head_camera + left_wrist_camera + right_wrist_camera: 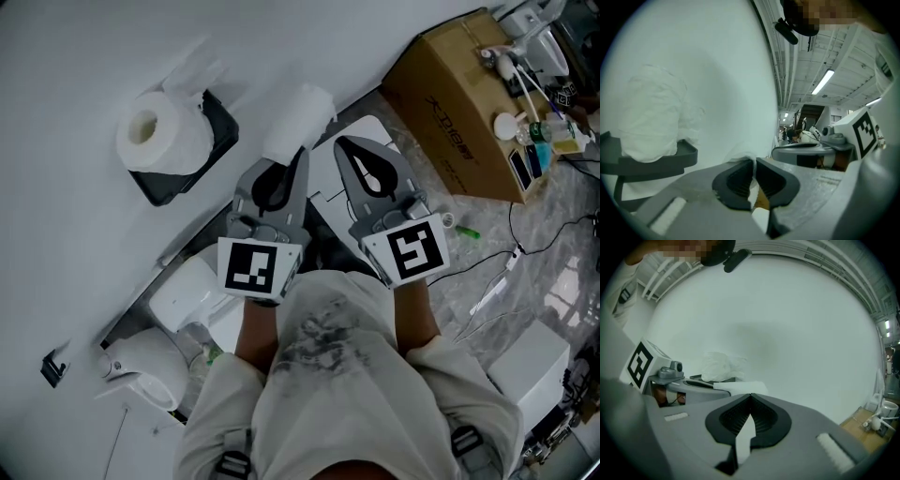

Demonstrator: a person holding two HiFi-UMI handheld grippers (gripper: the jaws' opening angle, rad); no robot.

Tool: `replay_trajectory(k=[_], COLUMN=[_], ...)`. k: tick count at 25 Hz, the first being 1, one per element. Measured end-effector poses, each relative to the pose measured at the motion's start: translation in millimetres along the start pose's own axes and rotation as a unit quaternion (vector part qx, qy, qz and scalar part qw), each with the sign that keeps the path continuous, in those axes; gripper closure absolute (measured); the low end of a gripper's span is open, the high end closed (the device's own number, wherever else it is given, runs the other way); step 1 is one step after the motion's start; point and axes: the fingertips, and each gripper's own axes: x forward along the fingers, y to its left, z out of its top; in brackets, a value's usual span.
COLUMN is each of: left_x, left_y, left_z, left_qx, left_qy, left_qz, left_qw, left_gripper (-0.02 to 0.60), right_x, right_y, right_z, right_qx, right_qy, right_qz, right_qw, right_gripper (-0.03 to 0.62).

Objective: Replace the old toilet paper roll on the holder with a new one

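A black wall holder (220, 131) carries a full white toilet paper roll (155, 141); loose crumpled paper (192, 66) sticks out past it. My left gripper (302, 155) is to the right of the holder, shut on the edge of a slim white roll (300, 117). In the left gripper view the pads (740, 180) pinch thin white paper (738, 157), with brown showing below it. The holder (647, 161) and its roll (647, 117) are off to the left there. My right gripper (343, 143) hangs beside the left one, shut and empty, jaws meeting at the tip (751, 397).
A white toilet (178, 291) stands below the holder by the wall. An open cardboard box (459, 103) with bottles on it stands at the upper right. Cables (511, 258) and a white box (530, 361) lie on the marbled floor. A small hook (53, 366) is on the wall.
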Motion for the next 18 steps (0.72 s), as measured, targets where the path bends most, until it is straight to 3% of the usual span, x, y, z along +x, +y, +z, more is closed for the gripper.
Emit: replay_trajectory(k=[5, 18], left_x=[-18, -71], left_y=[-1, -3], left_z=[3, 20], left_qx=[0.008, -0.012], left_qy=[-0.007, -0.032], left_qz=[0.012, 0.084], left_qw=[0.9999, 0.9959], left_gripper=[0.563, 0.563], right_x=[-5, -5], right_y=[12, 47], right_z=[7, 21], right_qx=[-0.006, -0.023], right_qy=[-0.004, -0.019], right_qz=[0.021, 0.099], right_qw=[1.000, 0.995], right_gripper=[0.594, 0.592])
